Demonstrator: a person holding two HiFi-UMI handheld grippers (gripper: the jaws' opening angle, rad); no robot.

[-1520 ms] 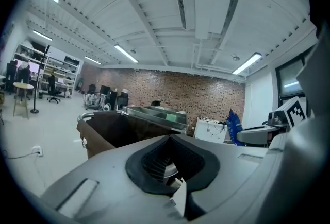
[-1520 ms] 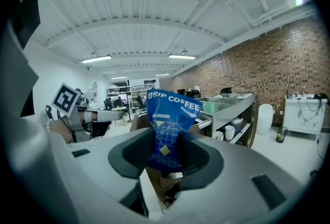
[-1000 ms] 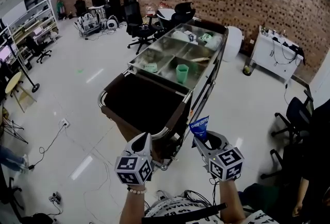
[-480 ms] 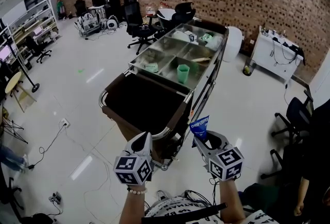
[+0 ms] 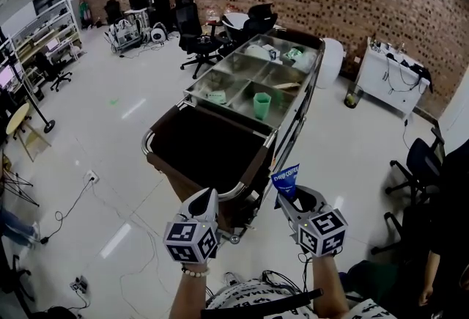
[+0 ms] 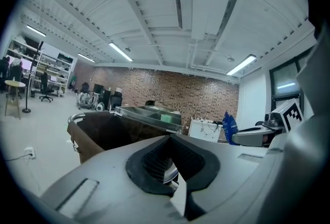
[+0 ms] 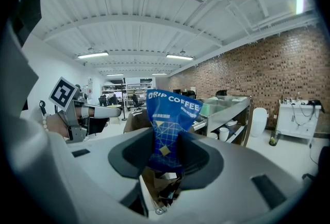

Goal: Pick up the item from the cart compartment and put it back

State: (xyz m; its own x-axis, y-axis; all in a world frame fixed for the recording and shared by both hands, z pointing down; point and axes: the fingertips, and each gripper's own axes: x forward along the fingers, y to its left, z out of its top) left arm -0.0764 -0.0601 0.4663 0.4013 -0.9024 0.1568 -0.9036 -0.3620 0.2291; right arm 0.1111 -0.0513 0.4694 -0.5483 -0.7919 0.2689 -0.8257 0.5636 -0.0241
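Observation:
The steel cart [image 5: 311,64] stands ahead with several open compartments; a green cup [image 5: 259,104] sits in a near one. My right gripper [image 5: 291,194] is low at the right, short of the cart, shut on a blue drip coffee packet [image 5: 284,180] that stands upright between its jaws. The right gripper view shows the same packet [image 7: 170,115] pinched in the right gripper [image 7: 166,153]. At the lower left my left gripper [image 5: 203,203] is shut and holds nothing. In its own view the left gripper [image 6: 172,158] points at the cart's brown bag [image 6: 103,133].
A brown bag [image 5: 205,149] hangs on the cart's near end. Other small items [image 5: 215,96] lie in the compartments. Office chairs [image 5: 192,31] stand beyond the cart, a white table [image 5: 392,75] and a dark chair [image 5: 421,163] to the right. A cable [image 5: 73,200] crosses the floor on the left.

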